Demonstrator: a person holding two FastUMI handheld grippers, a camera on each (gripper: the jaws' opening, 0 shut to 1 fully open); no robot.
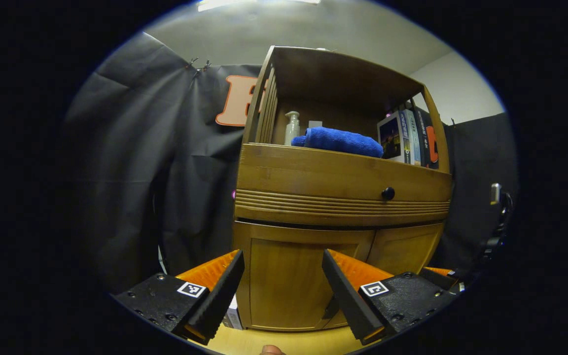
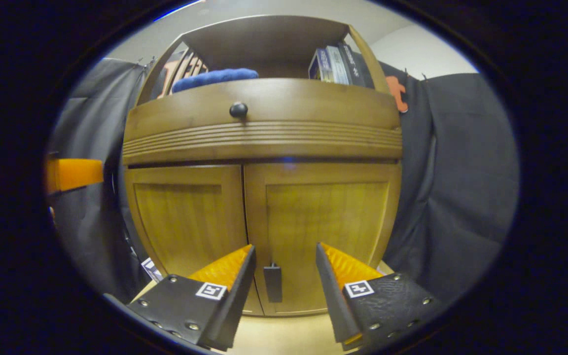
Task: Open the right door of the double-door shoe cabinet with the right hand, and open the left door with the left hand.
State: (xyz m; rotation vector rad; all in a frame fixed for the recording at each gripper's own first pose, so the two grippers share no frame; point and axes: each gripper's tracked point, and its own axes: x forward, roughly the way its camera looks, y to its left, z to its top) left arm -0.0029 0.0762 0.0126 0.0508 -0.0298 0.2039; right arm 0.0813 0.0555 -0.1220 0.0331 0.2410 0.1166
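Observation:
The wooden shoe cabinet (image 1: 343, 172) stands close in front of me with both lower doors closed. In the left gripper view my left gripper (image 1: 282, 254) is open and faces the left door (image 1: 289, 281), short of touching it. The right door (image 1: 405, 249) lies farther right. A dark handle (image 1: 332, 308) near the seam is partly hidden behind one finger. In the right gripper view my right gripper (image 2: 285, 246) is open, a little short of the right door (image 2: 328, 217). That door's dark handle (image 2: 272, 282) shows between the fingers. The left door (image 2: 185, 222) is beside it, and the left gripper (image 2: 73, 173) shows at the far left.
Above the doors is a drawer (image 2: 264, 123) with a round black knob (image 2: 238, 109). The open shelf holds a blue towel (image 1: 340, 140), a pump bottle (image 1: 292, 127) and books (image 1: 407, 138). Black cloth hangs on both sides. A pale wooden floor (image 2: 284, 335) lies below.

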